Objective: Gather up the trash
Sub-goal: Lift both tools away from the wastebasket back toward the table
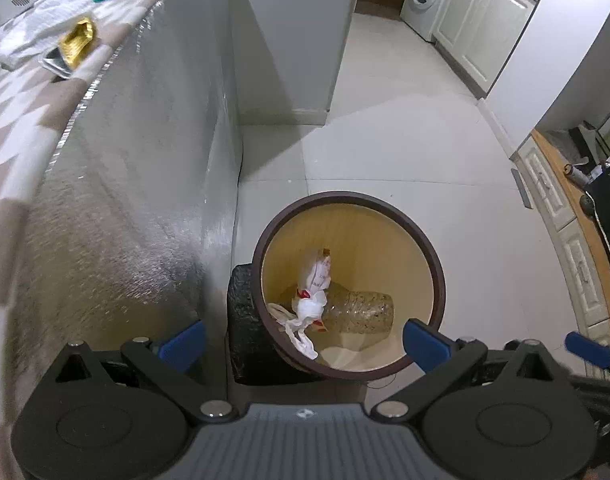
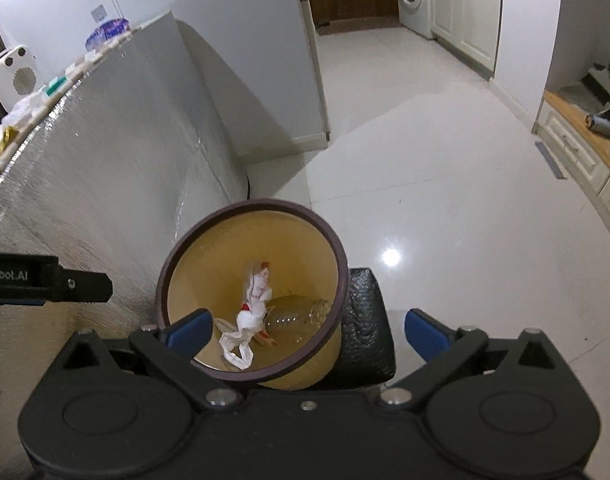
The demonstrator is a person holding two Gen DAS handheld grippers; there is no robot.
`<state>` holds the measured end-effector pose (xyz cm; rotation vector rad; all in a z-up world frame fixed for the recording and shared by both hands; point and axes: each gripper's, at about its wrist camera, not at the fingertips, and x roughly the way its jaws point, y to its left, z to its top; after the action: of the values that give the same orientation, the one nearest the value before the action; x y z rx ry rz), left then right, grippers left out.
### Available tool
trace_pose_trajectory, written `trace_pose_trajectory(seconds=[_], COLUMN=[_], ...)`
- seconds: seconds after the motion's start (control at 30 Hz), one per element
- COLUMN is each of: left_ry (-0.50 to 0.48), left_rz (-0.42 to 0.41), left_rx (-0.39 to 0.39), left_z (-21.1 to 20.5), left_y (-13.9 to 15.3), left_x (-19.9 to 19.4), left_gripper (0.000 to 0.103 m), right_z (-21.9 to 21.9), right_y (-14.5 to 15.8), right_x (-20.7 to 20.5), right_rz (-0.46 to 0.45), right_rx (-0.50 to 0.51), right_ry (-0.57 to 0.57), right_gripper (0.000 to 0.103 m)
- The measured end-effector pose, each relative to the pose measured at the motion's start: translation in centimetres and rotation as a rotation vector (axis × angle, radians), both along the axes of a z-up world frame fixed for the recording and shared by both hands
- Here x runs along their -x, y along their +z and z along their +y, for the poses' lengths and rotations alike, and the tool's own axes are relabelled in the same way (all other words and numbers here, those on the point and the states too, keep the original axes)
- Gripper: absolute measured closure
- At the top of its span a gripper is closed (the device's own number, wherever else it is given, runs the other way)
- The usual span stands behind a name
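Tiled floor (image 1: 405, 152): bin (image 1: 435, 258), bottle (image 1: 361, 312) inside

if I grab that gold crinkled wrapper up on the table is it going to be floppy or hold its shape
The gold crinkled wrapper looks like thin creased foil, so it would likely crush between the fingers rather than stay stiff. It is probably very light and may slide on the patterned tablecloth when nudged. It lies partly on a metal tray, so it could snag there.
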<state>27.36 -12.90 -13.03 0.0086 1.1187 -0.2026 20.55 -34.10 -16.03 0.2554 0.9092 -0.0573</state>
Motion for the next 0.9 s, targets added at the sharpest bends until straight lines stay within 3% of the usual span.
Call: trace_pose_trajectory(seconds=[0.33,0.9], left_ry=[-0.03,-0.053], left_rz=[-0.084,-0.278], left_rx=[0.027,0.059], left_z=[2.2,5.3], left_y=[2.9,8.3], left_x=[4.7,12.0], left_gripper=[0.0,0.0], right_z=[0.3,2.8], right_y=[4.4,9.1], right_x=[3.6,10.3], right_rz=[-0.088,-0.202], right_rx=[0.022,0.064], right_ry=[-0.011,0.011], right_gripper=[0.0,0.0])
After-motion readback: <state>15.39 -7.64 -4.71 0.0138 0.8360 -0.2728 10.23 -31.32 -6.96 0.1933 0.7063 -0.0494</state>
